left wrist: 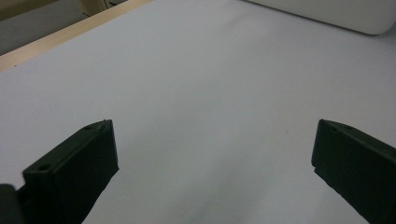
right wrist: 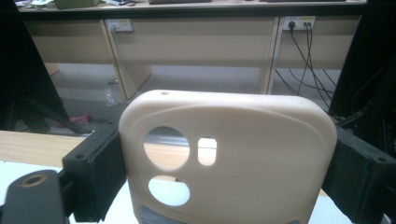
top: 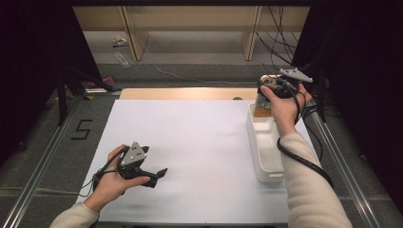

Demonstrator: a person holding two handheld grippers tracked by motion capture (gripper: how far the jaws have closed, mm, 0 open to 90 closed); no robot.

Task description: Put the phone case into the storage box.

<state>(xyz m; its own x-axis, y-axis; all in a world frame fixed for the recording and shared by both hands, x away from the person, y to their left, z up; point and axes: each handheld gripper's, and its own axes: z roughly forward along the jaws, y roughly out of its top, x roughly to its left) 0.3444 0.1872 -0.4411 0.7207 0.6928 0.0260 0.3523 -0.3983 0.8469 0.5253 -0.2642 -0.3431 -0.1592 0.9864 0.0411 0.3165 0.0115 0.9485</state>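
Phone case (right wrist: 243, 154), cream-coloured with round and square camera cut-outs, sits upright between the two black jaws of the right gripper (right wrist: 224, 172); the pads press on its two side edges, so the jaws stand wide but closed on it. From the high view the right gripper (top: 278, 88) is held up above the far end of a long white bin (top: 266, 164), at the table's far right corner, with the case (top: 262, 108) hanging just over the bin's far rim.

Left gripper (left wrist: 215, 158) has its jaws spread far apart with nothing between them, only bare white sheet below. In the high view it (top: 157, 175) lies low over the near left part of the sheet, well apart from the bin.

White sheet (top: 190, 142) covers most of the table and is bare across its whole middle, leaving wide room between the two hands. A strip of wooden table edge (top: 190, 93) shows beyond the sheet's far side. Metal rails run along both sides of the table, and the bin lies close to the right edge of the sheet.

Beyond the table stand pale wooden desks (right wrist: 196, 42) on a grey floor, with cables (right wrist: 303, 51) hanging from wall sockets.
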